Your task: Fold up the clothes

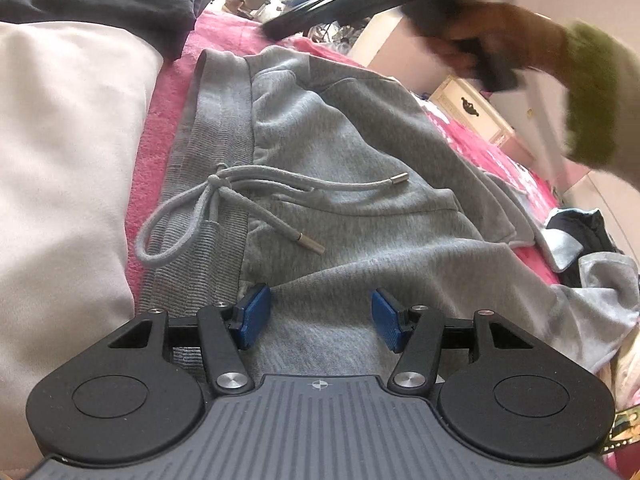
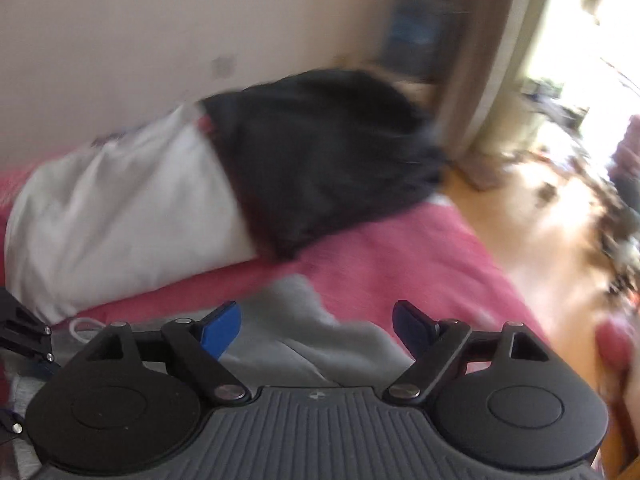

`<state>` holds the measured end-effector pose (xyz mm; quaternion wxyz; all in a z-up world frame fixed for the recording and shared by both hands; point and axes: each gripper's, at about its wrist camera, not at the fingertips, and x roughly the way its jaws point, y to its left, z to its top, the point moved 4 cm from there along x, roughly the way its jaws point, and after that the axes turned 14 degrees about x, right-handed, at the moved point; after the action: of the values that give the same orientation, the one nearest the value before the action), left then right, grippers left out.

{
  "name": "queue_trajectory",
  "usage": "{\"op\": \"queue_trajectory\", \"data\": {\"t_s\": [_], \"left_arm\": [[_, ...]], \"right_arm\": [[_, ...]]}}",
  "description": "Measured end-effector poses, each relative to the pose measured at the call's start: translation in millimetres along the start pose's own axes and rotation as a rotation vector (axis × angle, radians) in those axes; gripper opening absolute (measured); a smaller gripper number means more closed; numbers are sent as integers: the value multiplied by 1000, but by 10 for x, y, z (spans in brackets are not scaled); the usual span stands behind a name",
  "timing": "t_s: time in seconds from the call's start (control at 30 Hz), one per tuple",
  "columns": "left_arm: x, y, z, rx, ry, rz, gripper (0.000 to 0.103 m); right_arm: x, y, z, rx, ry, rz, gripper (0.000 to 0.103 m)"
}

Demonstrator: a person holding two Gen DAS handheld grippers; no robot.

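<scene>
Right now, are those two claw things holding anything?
Left gripper: open, holding nothing, over the grey shorts.
Right gripper: open, holding nothing, above the pink blanket.

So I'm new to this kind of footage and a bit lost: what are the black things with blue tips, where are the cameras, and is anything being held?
A person holds a tool in each hand, with a camera looking along its fingers. One picture looks from the left hand-held gripper, the other from the right hand-held gripper. The blue pads are fingertips. Both stand open, holding nothing. On the pink bedcover lie grey sweatpants with a tied drawstring, a white pillow and dark clothing.
</scene>
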<state>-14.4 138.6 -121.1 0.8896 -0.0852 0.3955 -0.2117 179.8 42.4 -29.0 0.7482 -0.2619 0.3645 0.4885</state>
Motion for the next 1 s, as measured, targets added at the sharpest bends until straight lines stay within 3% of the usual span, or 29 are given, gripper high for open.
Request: {"op": "queue_trajectory", "data": {"t_s": [0.1, 0.2, 0.27, 0.33, 0.4, 0.5, 0.8, 0.9, 0.93, 1.0], "left_arm": [[1, -7, -6, 7, -1, 4, 56], [4, -21, -13, 14, -3, 12, 56], [7, -29, -13, 13, -4, 19, 56], [7, -43, -9, 16, -4, 27, 57], [5, -60, -12, 23, -5, 38, 56], [0, -85, -20, 35, -7, 59, 56], [-14, -162, -43, 72, -12, 120, 56], [6, -190, -48, 95, -4, 132, 55], [12, -200, -50, 103, -1, 136, 55], [26, -218, -53, 118, 4, 144, 55]], "right_arm": [[526, 103, 30, -75, 101, 14, 80], [895, 90, -17, -45, 207, 76, 81], [971, 64, 5, -3, 230, 103, 79], [962, 58, 43, 20, 221, 112, 64], [817, 130, 78, -33, 151, 67, 29], [582, 208, 110, -11, 34, 53, 22], [491, 343, 296, 28, -113, 137, 19], [707, 362, 222, -12, -94, 79, 19], [813, 359, 161, -31, -83, 43, 21], [1026, 343, 32, -60, -82, -27, 43]]}}
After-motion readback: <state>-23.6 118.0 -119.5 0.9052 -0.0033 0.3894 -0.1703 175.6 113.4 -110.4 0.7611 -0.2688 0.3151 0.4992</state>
